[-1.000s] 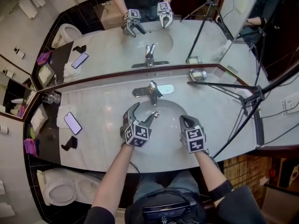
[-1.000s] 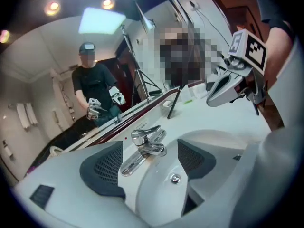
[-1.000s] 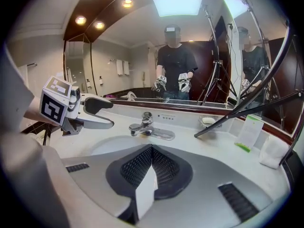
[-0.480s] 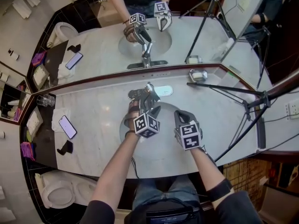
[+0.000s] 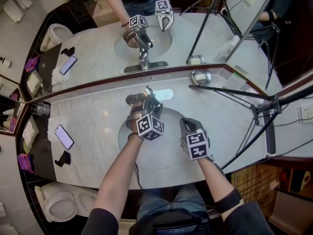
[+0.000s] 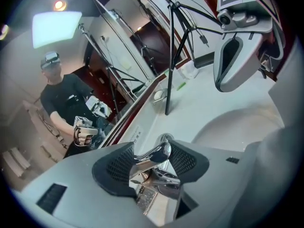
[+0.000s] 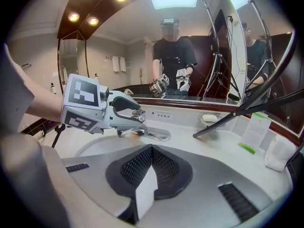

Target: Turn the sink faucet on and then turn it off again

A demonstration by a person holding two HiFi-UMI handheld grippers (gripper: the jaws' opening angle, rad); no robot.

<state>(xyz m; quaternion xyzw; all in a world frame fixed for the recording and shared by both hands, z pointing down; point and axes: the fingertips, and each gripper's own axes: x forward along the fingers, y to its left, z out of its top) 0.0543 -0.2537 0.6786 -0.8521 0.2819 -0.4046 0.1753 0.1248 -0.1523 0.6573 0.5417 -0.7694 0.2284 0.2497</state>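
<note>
Chrome faucet lever (image 6: 159,153) stands at the back edge of the sink basin (image 5: 164,153), just before the mirror (image 5: 98,48). It lies straight ahead of the left tongs (image 6: 151,161), between their jaws, which have just been closing and now seem to pinch it from both sides. The right tongs (image 7: 151,167) are pressed together, empty, and hang over the basin's front, farther from the lever. There is open room above the lever for lifting; the tripod leg (image 5: 230,93) is well apart on the marble tabletop (image 5: 98,121).
</note>
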